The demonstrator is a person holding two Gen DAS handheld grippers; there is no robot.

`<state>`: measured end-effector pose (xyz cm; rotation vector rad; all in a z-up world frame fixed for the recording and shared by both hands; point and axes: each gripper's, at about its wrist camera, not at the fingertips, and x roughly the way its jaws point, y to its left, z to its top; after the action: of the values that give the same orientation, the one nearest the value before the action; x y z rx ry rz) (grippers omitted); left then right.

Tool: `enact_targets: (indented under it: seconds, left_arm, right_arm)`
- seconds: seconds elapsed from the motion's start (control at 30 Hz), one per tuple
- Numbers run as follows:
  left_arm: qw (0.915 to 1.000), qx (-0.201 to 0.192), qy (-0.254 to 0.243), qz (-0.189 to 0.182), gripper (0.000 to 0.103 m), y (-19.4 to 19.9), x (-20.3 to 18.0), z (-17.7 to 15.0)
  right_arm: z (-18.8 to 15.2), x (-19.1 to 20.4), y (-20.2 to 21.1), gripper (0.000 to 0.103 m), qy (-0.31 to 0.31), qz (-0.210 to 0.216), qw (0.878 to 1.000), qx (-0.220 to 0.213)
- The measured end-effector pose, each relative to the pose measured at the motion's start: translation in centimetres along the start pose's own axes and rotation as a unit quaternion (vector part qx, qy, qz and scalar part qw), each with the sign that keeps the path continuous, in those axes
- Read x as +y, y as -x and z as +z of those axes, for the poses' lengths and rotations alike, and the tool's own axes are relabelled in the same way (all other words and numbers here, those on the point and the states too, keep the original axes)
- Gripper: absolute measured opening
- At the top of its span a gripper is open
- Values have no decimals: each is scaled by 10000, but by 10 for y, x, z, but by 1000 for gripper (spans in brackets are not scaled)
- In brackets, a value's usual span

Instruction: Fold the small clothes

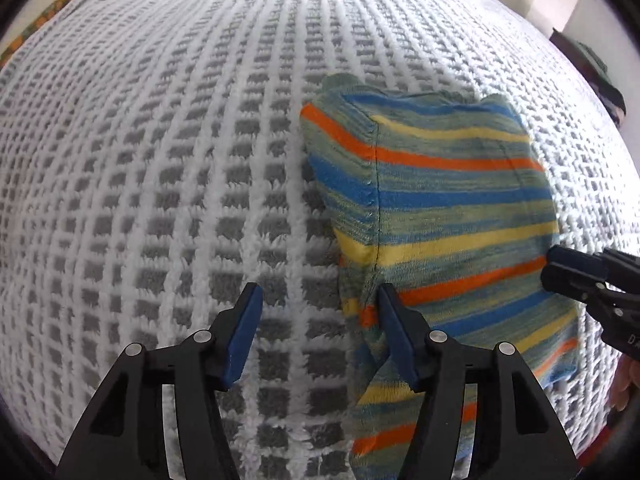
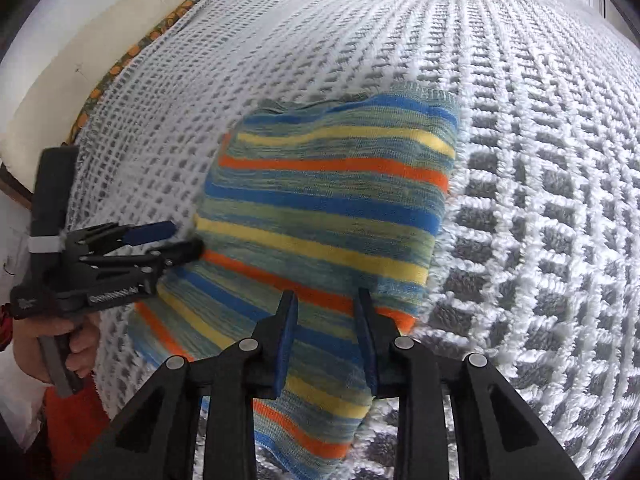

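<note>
While its blue-padded fingers (image 1: pixel 244 332) stand wide apart, the left gripper (image 1: pixel 318 332) holds nothing; one finger rests against the left edge of the striped garment (image 1: pixel 440 184), the other over bare blanket. The right gripper (image 2: pixel 326 340) has its fingers partly open, the garment's near part lying between them, though whether they pinch it I cannot tell. Folded into a rough rectangle, the garment lies on a grey-and-white waffle blanket (image 1: pixel 160 160) covering the bed.
</note>
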<state>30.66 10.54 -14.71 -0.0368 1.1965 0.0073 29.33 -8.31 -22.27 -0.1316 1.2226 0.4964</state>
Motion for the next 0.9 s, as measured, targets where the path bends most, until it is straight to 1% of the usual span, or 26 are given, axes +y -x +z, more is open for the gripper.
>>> enact_targets:
  seconds: [0.03, 0.07, 0.1, 0.13, 0.2, 0.27, 0.37, 0.47, 0.6, 0.67, 0.73, 0.8, 0.87, 0.9]
  left_arm:
    - [9998, -139, -60, 158, 68, 10, -1, -1]
    - [9991, -270, -146, 279, 75, 19, -2, -4]
    - [9984, -386, -226, 359, 78, 27, -4, -6]
    - [9979, -454, -255, 396, 78, 33, -4, -8]
    - [9977, -508, -223, 388, 78, 43, -3, -14]
    - [9975, -555, -175, 404, 78, 53, -2, -17]
    - [9967, -613, -217, 484, 78, 61, -6, -17]
    - [9962, -640, -260, 529, 78, 73, -10, -29]
    - [9959, -647, -288, 557, 80, 68, -5, -35]
    - [9968, -578, -207, 519, 80, 67, -2, -43]
    - [9979, -549, 8, 348, 81, 67, 5, -60]
    - [9975, -613, 331, 85, 86, 67, 16, -84]
    - [9948, -715, 709, -116, 90, 62, 28, -112]
    - [9937, -719, 847, -147, 91, 57, 33, -125]
  right_arm:
    - [-3, 2, 12, 30, -35, -14, 9999, -167]
    - [-6, 4, 25, 38, -63, -35, 9994, -351]
    - [-9, 7, 38, 43, -67, -66, 9986, -521]
    - [-13, 10, 50, 50, -54, -94, 9976, -684]
    - [-23, 14, 72, 53, -73, -142, 9955, -936]
    - [-35, 15, 86, 55, -140, -173, 9944, -1033]
    - [-49, 18, 91, 56, -233, -252, 9938, -1062]
    - [-67, 12, 90, 56, -397, -248, 9941, -975]
    - [-84, 9, 87, 56, -517, -304, 9941, -907]
    - [-93, 7, 86, 57, -512, -399, 9939, -894]
    - [-108, 4, 86, 57, -527, -521, 9930, -915]
    - [-127, 1, 88, 59, -559, -741, 9909, -970]
    - [-146, -2, 85, 68, -572, -1010, 9887, -944]
    - [-154, -4, 82, 70, -582, -1108, 9883, -866]
